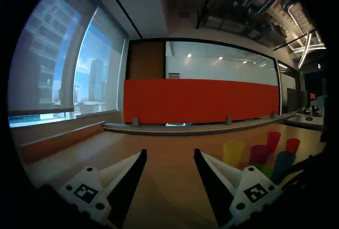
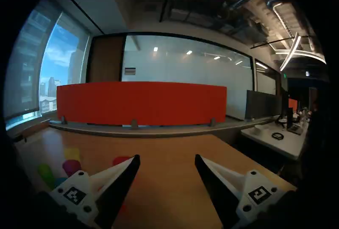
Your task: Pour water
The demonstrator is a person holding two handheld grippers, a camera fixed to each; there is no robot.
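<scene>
**Left tool.** The left tool (image 1: pixel 170 153) hangs low over the light-brown wooden bench (image 1: pixel 169 195). Its two white, black-edged fingers (image 1: pixel 127 174) are spread wide, with bare bench surface showing between them. Nothing is gripped.

**Right tool.** The right tool (image 2: pixel 167 158) sits at a similar height over the same bench (image 2: pixel 169 186). Its fingers (image 2: pixel 216 178) are likewise spread wide and hold nothing.

**Task items, left gripper view.** A cluster of translucent plastic cups stands on the bench to the right of the right-hand finger.
- The yellow translucent plastic cup (image 1: pixel 233 153) is the one closest to that finger.
- The purple translucent plastic cup (image 1: pixel 259 154) stands just beside it.
- The pink-red translucent plastic cup (image 1: pixel 273 140) and the red translucent plastic cup (image 1: pixel 292 145) stand farther back.
- The blue translucent plastic cup (image 1: pixel 283 165) and the green translucent plastic cup (image 1: pixel 265 171) are nearest the camera, and the green one is partly hidden.

Whether any cup holds water cannot be told.

**Task items, right gripper view.** The cluster lies to the left of the tool: yellow (image 2: pixel 72 153), purple (image 2: pixel 71 166), green (image 2: pixel 44 173) and red (image 2: pixel 120 160). The left-hand finger partly covers the red cup.

**Surroundings.** A long orange-red partition panel (image 1: pixel 199 100) runs along the far edge of the bench. A large window (image 1: pixel 91 81) is on the left. A white neighbouring desk (image 2: pixel 292 146) stands to the right in the right gripper view.
</scene>
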